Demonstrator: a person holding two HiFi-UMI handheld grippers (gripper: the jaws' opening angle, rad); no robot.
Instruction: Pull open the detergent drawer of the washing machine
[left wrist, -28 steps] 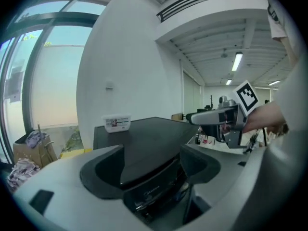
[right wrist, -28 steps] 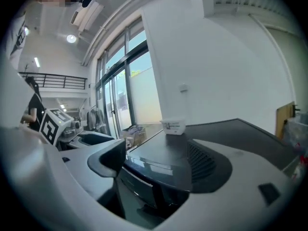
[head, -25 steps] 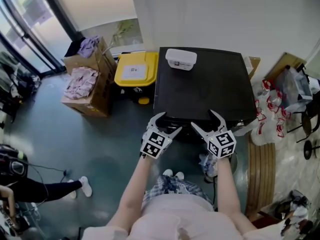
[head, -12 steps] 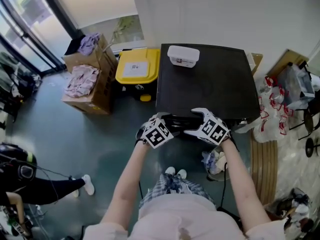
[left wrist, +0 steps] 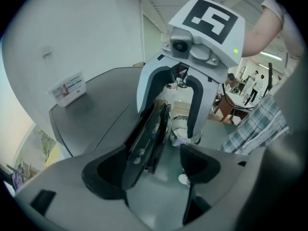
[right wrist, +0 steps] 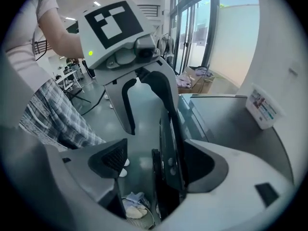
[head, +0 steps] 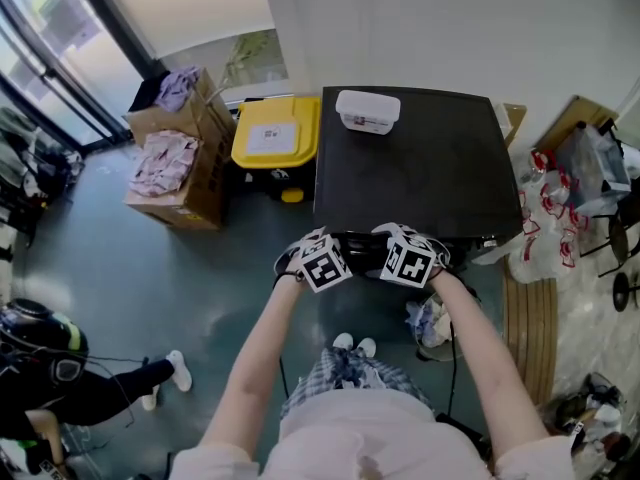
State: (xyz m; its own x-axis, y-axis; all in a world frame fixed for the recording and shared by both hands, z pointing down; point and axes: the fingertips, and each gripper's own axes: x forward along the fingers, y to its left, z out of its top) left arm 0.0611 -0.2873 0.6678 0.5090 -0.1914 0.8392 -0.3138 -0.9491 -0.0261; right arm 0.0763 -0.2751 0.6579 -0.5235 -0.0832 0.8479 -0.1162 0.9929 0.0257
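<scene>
The black washing machine [head: 415, 168] stands ahead of me with its top facing up. Both grippers meet at its front top edge and point at each other. In the head view, my left gripper [head: 340, 251] and my right gripper [head: 388, 248] almost touch. In the left gripper view, the left gripper [left wrist: 151, 170] is open and the dark front panel [left wrist: 144, 136] runs between its jaws, close to the left one. The right gripper [right wrist: 154, 162] is open too, with the same panel [right wrist: 169, 148] beside its right jaw. I cannot pick out the drawer front itself.
A white lidded box [head: 368, 110] sits at the back of the machine top. Left of the machine are a yellow-lidded bin [head: 275, 133] and cardboard boxes of clothes [head: 175, 163]. A wire basket with cloths [head: 430, 320] stands at the front right, with bags [head: 545, 233] beyond it.
Both grippers have moved forward to the machine's front edge and turned inward to face each other. Their jaws now straddle the front panel.
</scene>
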